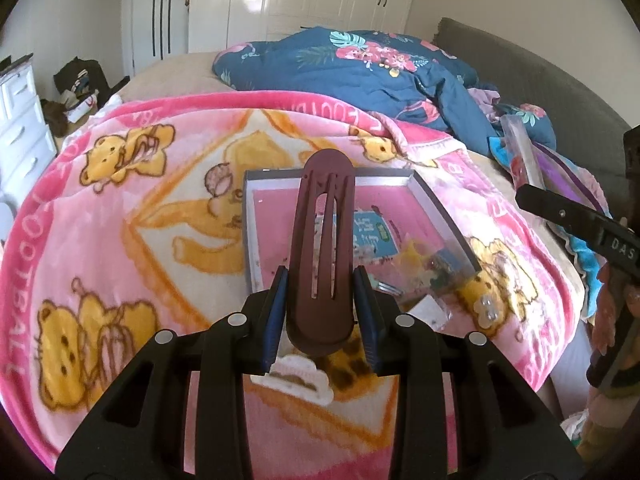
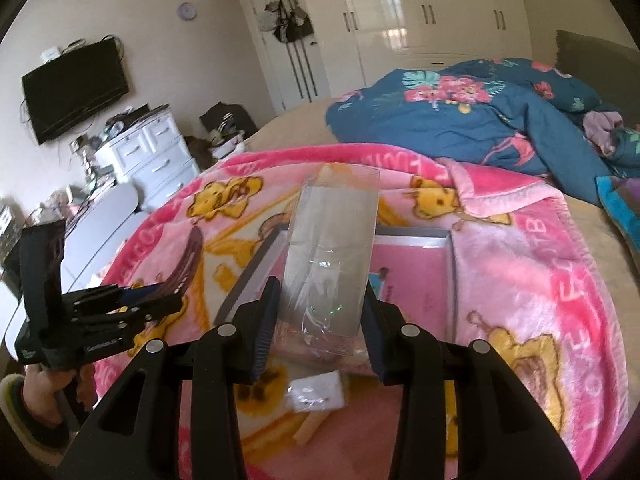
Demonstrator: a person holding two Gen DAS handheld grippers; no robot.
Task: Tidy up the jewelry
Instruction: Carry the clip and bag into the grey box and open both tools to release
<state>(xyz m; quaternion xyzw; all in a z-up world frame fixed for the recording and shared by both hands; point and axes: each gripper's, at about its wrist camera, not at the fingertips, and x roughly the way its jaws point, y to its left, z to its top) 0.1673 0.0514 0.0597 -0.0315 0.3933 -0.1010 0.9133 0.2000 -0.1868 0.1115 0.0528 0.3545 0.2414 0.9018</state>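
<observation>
The big brown hair clip (image 1: 323, 248) sits pinched in the left gripper (image 1: 320, 312), above the gray box (image 1: 436, 200). The right gripper (image 2: 320, 328) squeezes a clear plastic packet (image 2: 332, 248) over that box. Some small things already lie inside; a white bag (image 2: 318, 394) waits outside it.

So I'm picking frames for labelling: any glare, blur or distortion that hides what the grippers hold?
Left wrist: strong fisheye bending at the edges, but the brown hair clip in the left gripper is sharp. Right wrist: the clear plastic box in the right gripper shows glare streaks and see-through walls, so its edges are faint; the blanket below looks soft.
</observation>
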